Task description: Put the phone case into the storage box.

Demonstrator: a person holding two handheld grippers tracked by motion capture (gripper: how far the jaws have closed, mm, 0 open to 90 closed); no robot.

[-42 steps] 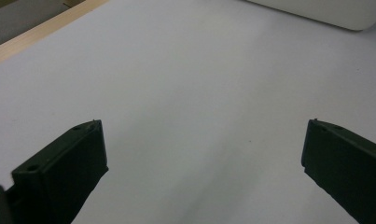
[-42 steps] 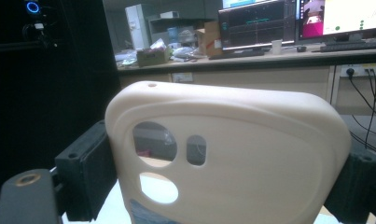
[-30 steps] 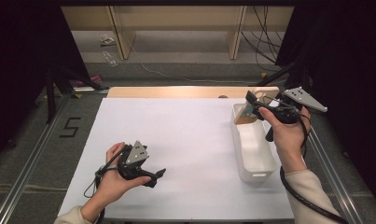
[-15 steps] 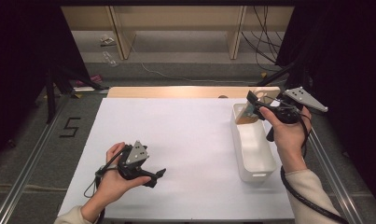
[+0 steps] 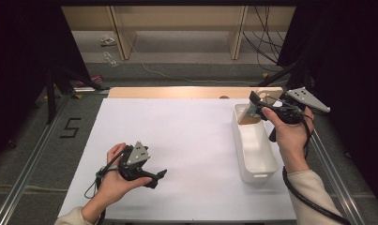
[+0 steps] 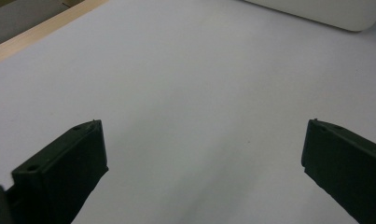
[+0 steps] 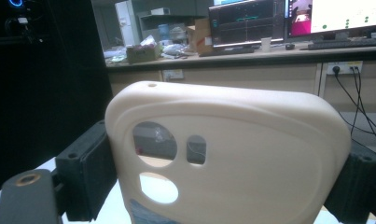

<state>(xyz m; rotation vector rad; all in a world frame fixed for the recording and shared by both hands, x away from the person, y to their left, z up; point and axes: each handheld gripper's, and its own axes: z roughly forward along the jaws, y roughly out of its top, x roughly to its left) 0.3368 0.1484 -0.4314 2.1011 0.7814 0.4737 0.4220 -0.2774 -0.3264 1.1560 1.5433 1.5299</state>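
Observation:
A cream phone case (image 7: 232, 154) with camera cut-outs stands upright between the black jaws of my right gripper (image 7: 220, 177), which is shut on its two sides. In the high view that right gripper (image 5: 256, 105) holds the phone case (image 5: 249, 113) over the far end of a white rectangular bin (image 5: 259, 157) at the table's right. My left gripper (image 5: 159, 175) lies low over the white table near the front left, held in a hand. Its jaws stand wide apart in the left gripper view, and the left gripper (image 6: 202, 158) has only bare table between them.
The white table top (image 5: 177, 136) has a wooden strip (image 5: 177, 92) along its far edge. A corner of the bin (image 6: 316, 11) lies ahead of the left gripper. Dark curtains flank the table, and a floor mark "5" (image 5: 70, 127) sits at the left.

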